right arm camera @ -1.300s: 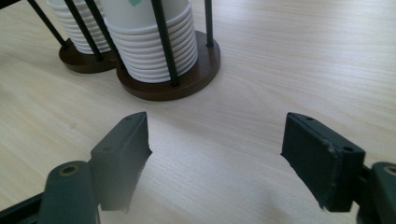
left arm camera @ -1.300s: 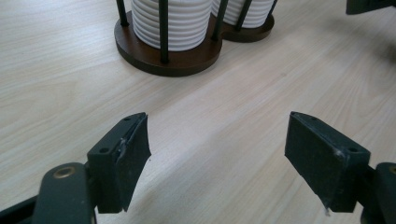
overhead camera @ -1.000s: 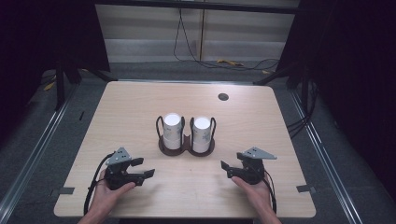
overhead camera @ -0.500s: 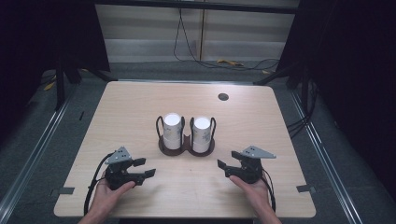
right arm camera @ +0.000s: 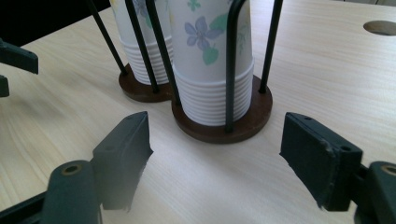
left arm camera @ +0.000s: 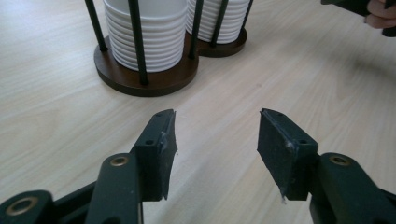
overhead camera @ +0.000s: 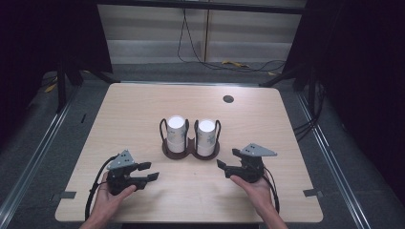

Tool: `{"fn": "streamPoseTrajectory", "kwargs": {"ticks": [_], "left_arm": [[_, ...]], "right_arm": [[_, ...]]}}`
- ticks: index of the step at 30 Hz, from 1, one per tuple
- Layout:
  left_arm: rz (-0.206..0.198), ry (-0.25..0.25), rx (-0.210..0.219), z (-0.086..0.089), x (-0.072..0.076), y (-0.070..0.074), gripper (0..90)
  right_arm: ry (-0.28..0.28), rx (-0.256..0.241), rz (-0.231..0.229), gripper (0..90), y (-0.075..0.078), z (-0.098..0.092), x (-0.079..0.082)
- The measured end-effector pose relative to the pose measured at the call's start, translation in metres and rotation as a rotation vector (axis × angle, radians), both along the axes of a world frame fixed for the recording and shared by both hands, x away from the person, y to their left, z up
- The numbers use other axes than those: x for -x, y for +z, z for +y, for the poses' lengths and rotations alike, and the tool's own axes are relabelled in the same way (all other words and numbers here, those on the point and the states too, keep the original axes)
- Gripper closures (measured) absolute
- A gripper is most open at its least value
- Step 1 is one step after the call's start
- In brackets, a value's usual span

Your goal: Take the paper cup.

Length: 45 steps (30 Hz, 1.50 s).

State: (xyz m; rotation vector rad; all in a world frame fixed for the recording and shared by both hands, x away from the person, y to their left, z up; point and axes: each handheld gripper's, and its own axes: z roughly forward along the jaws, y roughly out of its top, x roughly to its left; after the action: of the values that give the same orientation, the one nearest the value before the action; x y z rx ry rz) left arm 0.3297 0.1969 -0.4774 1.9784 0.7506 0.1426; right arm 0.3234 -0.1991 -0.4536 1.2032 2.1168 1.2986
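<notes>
Pale wood counter point(overhead camera: 143, 114) carries a dark two-ring cup holder point(overhead camera: 191, 150) at its centre, with a stack of white paper cups in each ring: the left stack point(overhead camera: 175, 134) and the right stack point(overhead camera: 206, 137), both upright and seated inside their wire hoops. Since a second ago the left claw point(overhead camera: 149, 172) has slid a little toward 3 o'clock and slightly nearer the holder, and the right claw point(overhead camera: 228, 162) has moved toward 9 o'clock and a touch toward 12, so both now stand closer to the holder, though each is still apart from it and touches nothing. The cups and holder have not shifted at all. I judge this to be the opening approach: the hands are closing in from 7 and 5 o'clock, and no cup has been lifted yet. In the left gripper view the left claw point(left arm camera: 215, 140) stands wide with only bare counter between its pads, and the left stack point(left arm camera: 149, 37) lies ahead toward 11 o'clock. In the right gripper view the right claw point(right arm camera: 217, 154) is also wide and empty, and the flowered right stack point(right arm camera: 212, 60) sits almost straight ahead at 12 o'clock, near its jaws, with its ribbed rims showing at the base. The right claw seems better lined up for a first grasp, since its stack is centred between the pads.
</notes>
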Motion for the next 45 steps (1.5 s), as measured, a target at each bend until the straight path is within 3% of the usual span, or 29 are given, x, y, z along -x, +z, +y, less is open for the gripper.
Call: {"fn": "streamPoseTrajectory", "kwargs": {"ticks": [3,12,13,21,24,26,39,45], "left_arm": [[-0.009,0.0,0.024,-0.001,0.002,-0.001,46.3],[0.019,-0.027,0.061,-0.004,0.001,-0.002,44.7],[0.025,-0.041,0.058,-0.004,0.001,-0.002,39.5],[0.04,-0.052,0.025,-0.006,0.0,-0.003,27.1],[0.003,-0.04,0.001,-0.008,0.002,-0.003,24.5],[0.001,-0.029,-0.006,-0.01,0.002,-0.004,23.7],[0.021,-0.061,0.021,-0.011,0.0,-0.005,18.8],[0.02,-0.088,0.024,-0.012,0.0,-0.006,17.0]], "right_arm": [[0.017,-0.005,-0.007,23.5,0.003,0.003,-0.003],[0.056,-0.03,-0.009,24.2,0.015,0.009,-0.01],[0.065,-0.035,-0.006,24.8,0.018,0.009,-0.011],[0.094,-0.033,-0.005,24.9,0.032,0.014,-0.014],[0.095,-0.034,-0.012,24.7,0.036,0.014,-0.018],[0.104,-0.037,-0.02,24.4,0.04,0.015,-0.022],[0.172,-0.034,-0.067,26.9,0.068,0.031,-0.039],[0.207,-0.046,-0.06,30.3,0.077,0.038,-0.049]]}}
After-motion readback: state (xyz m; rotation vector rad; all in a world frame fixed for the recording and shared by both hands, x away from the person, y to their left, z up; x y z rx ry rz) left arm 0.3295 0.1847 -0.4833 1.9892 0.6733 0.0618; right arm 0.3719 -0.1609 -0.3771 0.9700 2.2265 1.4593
